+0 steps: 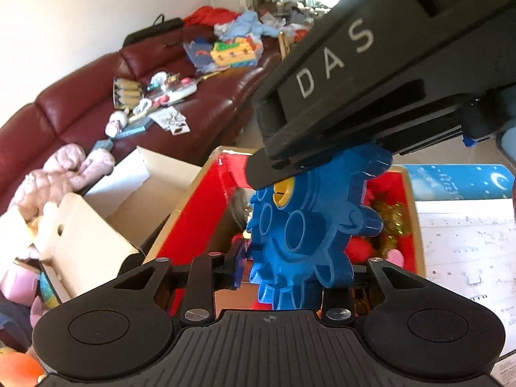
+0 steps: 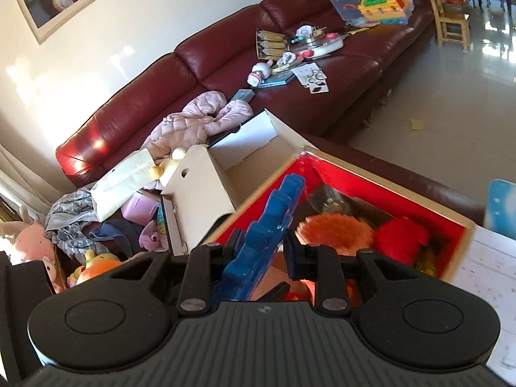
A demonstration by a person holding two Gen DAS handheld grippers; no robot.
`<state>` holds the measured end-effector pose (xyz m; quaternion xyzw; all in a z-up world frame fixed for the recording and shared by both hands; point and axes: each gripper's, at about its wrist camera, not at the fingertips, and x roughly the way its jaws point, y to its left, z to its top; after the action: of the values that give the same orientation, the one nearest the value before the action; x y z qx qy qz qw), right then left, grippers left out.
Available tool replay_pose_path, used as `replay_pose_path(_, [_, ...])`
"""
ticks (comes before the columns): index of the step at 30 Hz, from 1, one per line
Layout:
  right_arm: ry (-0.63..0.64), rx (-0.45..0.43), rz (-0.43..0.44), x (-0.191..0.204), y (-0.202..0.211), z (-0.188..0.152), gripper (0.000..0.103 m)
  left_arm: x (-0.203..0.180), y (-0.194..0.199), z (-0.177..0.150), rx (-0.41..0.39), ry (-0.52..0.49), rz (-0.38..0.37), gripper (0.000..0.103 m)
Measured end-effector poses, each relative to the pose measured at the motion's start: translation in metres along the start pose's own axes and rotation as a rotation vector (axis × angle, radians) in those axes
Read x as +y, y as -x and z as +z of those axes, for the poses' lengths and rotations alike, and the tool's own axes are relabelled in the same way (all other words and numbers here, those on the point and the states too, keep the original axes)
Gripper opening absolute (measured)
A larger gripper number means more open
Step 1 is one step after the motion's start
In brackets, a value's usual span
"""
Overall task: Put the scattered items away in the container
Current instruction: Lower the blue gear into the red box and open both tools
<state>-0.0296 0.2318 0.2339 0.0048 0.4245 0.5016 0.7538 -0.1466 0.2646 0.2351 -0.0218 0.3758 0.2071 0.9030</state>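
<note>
Blue hard plastic makes up one flat toy gear (image 1: 300,235) with chunky teeth, round rings and a yellow middle. It hangs over the open red cardboard box (image 2: 325,164), near the box's left edge. The left gripper (image 1: 283,271) has it between its fingers, and the right gripper (image 2: 261,251) does too, each only a little open. Fluffy orange and red toys lie inside.

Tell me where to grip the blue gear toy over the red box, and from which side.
Pinch the blue gear toy across its two flat faces, just inside the toothed rim, coming in edge-on. It is a thin, flat disc, so the faces give parallel surfaces; the teeth are uneven. The right hand-held gripper takes it this way.
</note>
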Motion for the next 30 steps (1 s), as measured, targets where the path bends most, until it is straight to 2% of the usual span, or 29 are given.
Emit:
replay_pose_path(1, [-0.002,-0.003,0.006,0.002,-0.006,0.004,0.036,0.004,-0.002,0.004,0.003,0.012,0.014,0.033])
replay_pose_path(2, [0.003,-0.009,0.008,0.003,-0.009,0.006,0.051,0.006,-0.005,0.005,0.001,0.027,0.032,0.053])
replay_pose_path(3, [0.019,-0.022,-0.006,0.003,-0.011,0.008,0.074,0.008,-0.006,0.006,0.002,0.05,0.058,0.07])
replay_pose_path(4, [0.024,-0.048,-0.034,0.003,-0.012,0.01,0.081,0.011,-0.007,0.006,0.0,0.072,0.068,0.078])
replay_pose_path(5, [0.026,-0.081,-0.057,0.002,-0.01,0.009,0.082,0.012,-0.009,0.005,0.0,0.09,0.063,0.088])
replay_pose_path(7, [0.009,-0.107,-0.059,-0.006,-0.005,0.007,0.082,0.011,-0.009,0.002,-0.007,0.104,0.069,0.088])
replay_pose_path(9, [-0.016,-0.096,-0.033,-0.016,-0.002,0.005,0.082,0.007,-0.01,-0.002,0.0,0.098,0.072,0.088])
replay_pose_path(16, [-0.025,-0.054,-0.062,-0.036,0.006,-0.01,0.084,0.004,-0.027,-0.004,-0.002,0.089,0.069,0.094])
replay_pose_path(23, [-0.007,0.003,-0.039,-0.032,0.006,-0.016,0.086,0.006,-0.045,-0.01,0.012,0.086,0.071,0.095])
replay_pose_path(30, [0.012,0.058,-0.045,-0.029,0.006,-0.026,0.088,-0.003,-0.039,-0.018,0.009,0.081,0.056,0.099])
